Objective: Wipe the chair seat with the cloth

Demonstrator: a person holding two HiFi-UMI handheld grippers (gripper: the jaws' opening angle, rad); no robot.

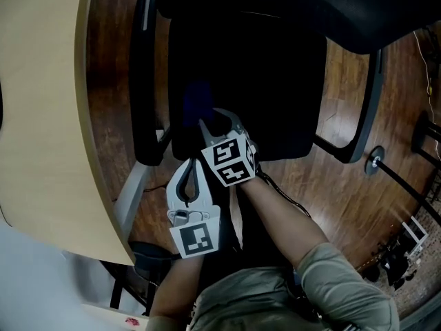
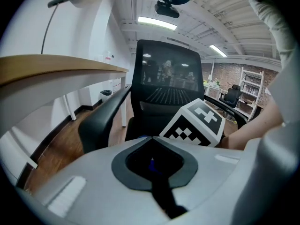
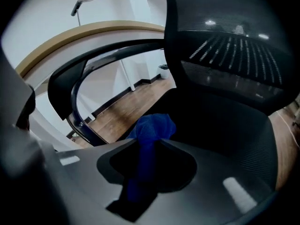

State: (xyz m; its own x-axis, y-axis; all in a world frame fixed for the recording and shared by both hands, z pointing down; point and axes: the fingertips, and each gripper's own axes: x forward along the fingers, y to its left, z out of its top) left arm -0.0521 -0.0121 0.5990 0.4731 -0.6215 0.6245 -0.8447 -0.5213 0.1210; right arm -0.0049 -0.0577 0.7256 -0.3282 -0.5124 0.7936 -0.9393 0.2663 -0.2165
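The black office chair's seat (image 1: 262,81) fills the middle of the head view, dark and low in detail. A blue cloth (image 1: 198,102) lies bunched near the seat's front left part. My right gripper (image 1: 207,124) reaches onto it from the front edge. In the right gripper view the cloth (image 3: 152,125) is pinched between the jaws of the right gripper (image 3: 146,142) and bulges out past the tips over the seat (image 3: 220,125). My left gripper (image 1: 196,161) hovers at the seat's front edge just behind the right one. Its tips (image 2: 151,138) meet with nothing held.
A curved wooden desk (image 1: 41,116) stands close on the left, beside the left armrest (image 1: 141,81). The right armrest (image 1: 365,102) and backrest (image 1: 296,5) bound the seat. Wooden floor (image 1: 344,185) lies around, with cables and another base (image 1: 375,161) at the right.
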